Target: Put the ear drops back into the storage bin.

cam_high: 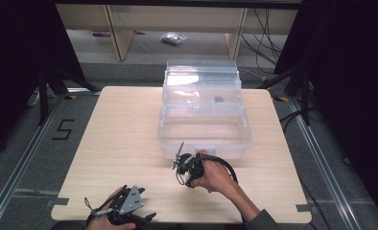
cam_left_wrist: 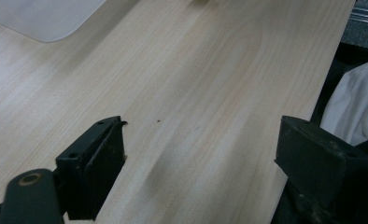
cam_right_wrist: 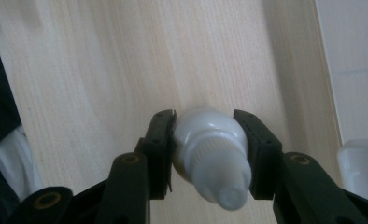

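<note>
Near the front edge of the wooden table [cam_high: 129,124], right gripper [cam_high: 184,167] clamped on a small white bottle [cam_right_wrist: 210,154], both black jaws pressed against its rounded body, ribbed neck and nozzle pointing back toward the camera in the right gripper view. Bottle held just above or at the tabletop; contact with the wood not resolvable. Directly beyond, a clear plastic storage box [cam_high: 204,127] with its lid swung open toward the far edge, front wall just beside the right hand [cam_high: 216,175].

At the near left corner, left gripper [cam_left_wrist: 201,154] resting low over bare wood, jaws wide apart, nothing between them. Pale cloth [cam_left_wrist: 355,107] visible past the table's edge in the left gripper view.

Step in hand, as judged: grasp completed, bottle secured and ready for transfer, most likely into the open box. Next move, as judged: lift high enough to clear the box's front wall, carry forward over the lower compartment, lower and only then release. Risks: smooth rounded body slipping or pivoting between the pads, since the grip sits on the shoulder rather than the full body; nozzle end catching the rim if the lift falls short.

Writing: a black "5" marked on the floor [cam_high: 62,129] left of the table. No brand or label legible on bottle or box.
</note>
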A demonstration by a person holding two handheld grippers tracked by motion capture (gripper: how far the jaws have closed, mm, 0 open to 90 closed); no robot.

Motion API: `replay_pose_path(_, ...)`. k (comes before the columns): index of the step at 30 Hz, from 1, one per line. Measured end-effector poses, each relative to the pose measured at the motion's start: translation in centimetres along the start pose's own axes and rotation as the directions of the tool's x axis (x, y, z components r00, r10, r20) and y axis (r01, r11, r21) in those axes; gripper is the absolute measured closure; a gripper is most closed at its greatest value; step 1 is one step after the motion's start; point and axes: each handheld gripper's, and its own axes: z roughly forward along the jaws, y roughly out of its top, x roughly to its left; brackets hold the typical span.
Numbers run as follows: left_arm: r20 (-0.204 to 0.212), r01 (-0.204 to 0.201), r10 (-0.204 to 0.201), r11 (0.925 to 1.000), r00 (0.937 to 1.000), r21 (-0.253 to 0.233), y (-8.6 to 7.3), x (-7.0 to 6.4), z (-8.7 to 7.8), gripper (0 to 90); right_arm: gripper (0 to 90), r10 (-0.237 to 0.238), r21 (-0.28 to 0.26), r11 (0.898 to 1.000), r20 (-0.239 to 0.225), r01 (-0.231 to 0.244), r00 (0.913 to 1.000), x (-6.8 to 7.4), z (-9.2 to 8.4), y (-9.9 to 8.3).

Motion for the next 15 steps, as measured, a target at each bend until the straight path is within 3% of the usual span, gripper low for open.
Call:
replay_pose_path(3, 0.0, 0.0, 0.0, 1.0, 1.0, -0.003, 0.0, 0.0, 0.0, 15.2, 60.2, 0.033, -0.019, 0.999, 0.011, -0.032, 0.9994, 0.0, -0.5, -0.2)
replay_pose_path(15, 0.002, 0.004, -0.004, 1.0, 1.0, -0.003, 0.0, 0.0, 0.0, 15.2, 60.2, 0.034, -0.022, 0.999, -0.001, -0.034, 0.9994, -0.9, -2.6, -1.7)
